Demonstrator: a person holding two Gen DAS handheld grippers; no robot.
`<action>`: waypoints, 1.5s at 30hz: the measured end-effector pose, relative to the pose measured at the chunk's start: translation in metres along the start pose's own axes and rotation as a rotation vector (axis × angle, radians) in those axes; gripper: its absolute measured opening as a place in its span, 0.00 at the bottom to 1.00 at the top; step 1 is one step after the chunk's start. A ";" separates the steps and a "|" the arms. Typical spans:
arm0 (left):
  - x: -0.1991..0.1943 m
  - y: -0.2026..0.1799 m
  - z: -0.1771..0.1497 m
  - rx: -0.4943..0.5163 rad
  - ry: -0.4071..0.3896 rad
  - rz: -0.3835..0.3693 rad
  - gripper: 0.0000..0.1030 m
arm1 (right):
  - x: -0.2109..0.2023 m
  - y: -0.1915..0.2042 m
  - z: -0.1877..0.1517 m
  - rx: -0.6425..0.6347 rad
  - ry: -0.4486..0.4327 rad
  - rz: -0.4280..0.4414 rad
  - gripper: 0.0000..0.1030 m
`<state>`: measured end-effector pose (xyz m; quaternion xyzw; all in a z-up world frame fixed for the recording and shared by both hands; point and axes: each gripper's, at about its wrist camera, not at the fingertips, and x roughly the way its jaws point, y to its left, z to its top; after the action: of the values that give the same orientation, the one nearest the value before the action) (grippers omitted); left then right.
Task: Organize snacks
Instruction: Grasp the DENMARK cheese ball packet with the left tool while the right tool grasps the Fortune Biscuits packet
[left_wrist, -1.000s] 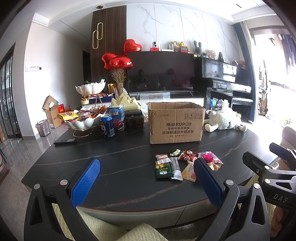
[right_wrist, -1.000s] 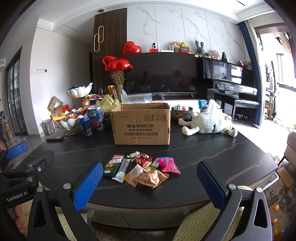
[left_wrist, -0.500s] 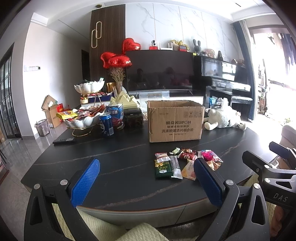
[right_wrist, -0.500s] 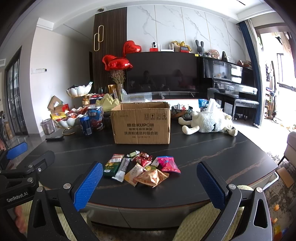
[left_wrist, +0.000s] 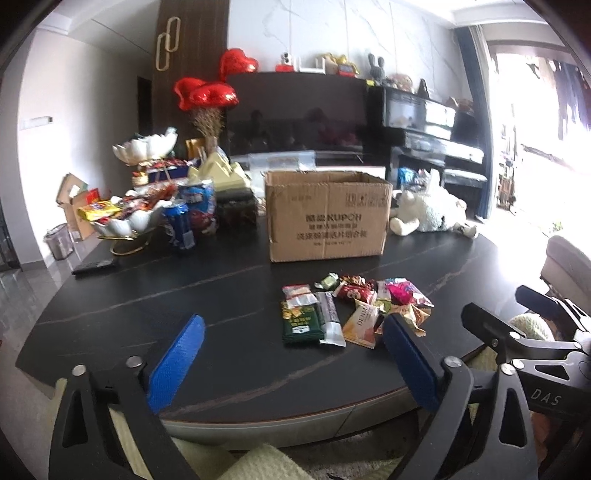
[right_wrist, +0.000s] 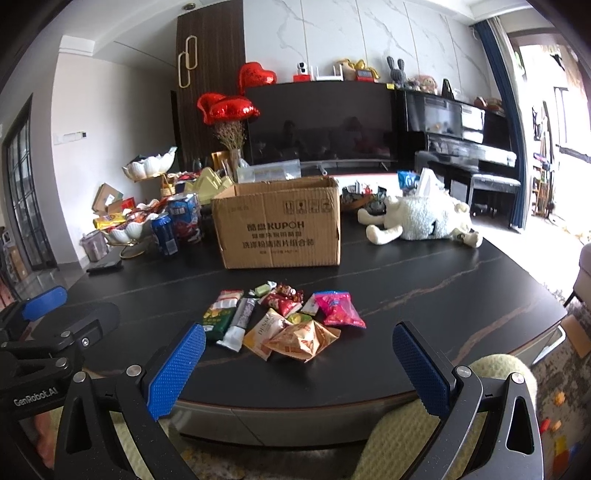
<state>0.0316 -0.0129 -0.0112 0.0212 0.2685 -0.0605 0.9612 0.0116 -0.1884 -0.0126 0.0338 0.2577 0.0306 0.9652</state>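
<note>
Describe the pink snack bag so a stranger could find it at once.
Start at the cardboard box on the dark table; a pile of snacks lies in front of it. The pink bag sits at the pile's right edge, the only bright pink packet there.

Dark oval stone-look tabletop (right_wrist: 424, 295): near-black, thin pale and brownish veins.
Open corrugated cardboard box (right_wrist: 280, 225): tan, dark printed lettering and handling symbols.
Flat dark-green snack packet (right_wrist: 217, 318): green, yellow picture, white label.
Long silver-grey wrapper bar (right_wrist: 242, 319): grey speckle, white end.
Pillow-shaped magenta snack bag (right_wrist: 338, 309): bright pink, blue top strip.
Crinkled orange snack pouch (right_wrist: 303, 338): orange and cream, red marks.
Red foil sweet wrapper (right_wrist: 282, 301): red, white print.
Small pale-green wrapped sweet (right_wrist: 263, 288): light green.
Fluffy plush sheep toy (right_wrist: 424, 218): cream-white.
Heart-shaped foil balloons (right_wrist: 227, 107): glossy red.
Tall drink can (right_wrist: 165, 234): blue, white lettering.
Left gripper (left_wrist: 291, 354) pads (left_wrist: 175, 363): blue, dotted texture; black frame.
Right gripper (right_wrist: 299, 363) pads (right_wrist: 173, 371): the same blue, dotted, black frame.
</note>
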 end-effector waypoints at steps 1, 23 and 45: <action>0.006 -0.001 0.001 0.005 0.010 -0.003 0.92 | 0.007 -0.002 0.000 0.009 0.010 0.006 1.00; 0.137 -0.045 0.001 0.213 0.247 -0.355 0.54 | 0.124 -0.042 -0.010 0.305 0.282 0.134 0.70; 0.198 -0.066 -0.011 0.227 0.355 -0.446 0.33 | 0.158 -0.061 -0.026 0.436 0.401 0.161 0.53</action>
<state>0.1852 -0.0982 -0.1234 0.0793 0.4217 -0.2949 0.8538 0.1375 -0.2357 -0.1178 0.2534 0.4401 0.0570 0.8596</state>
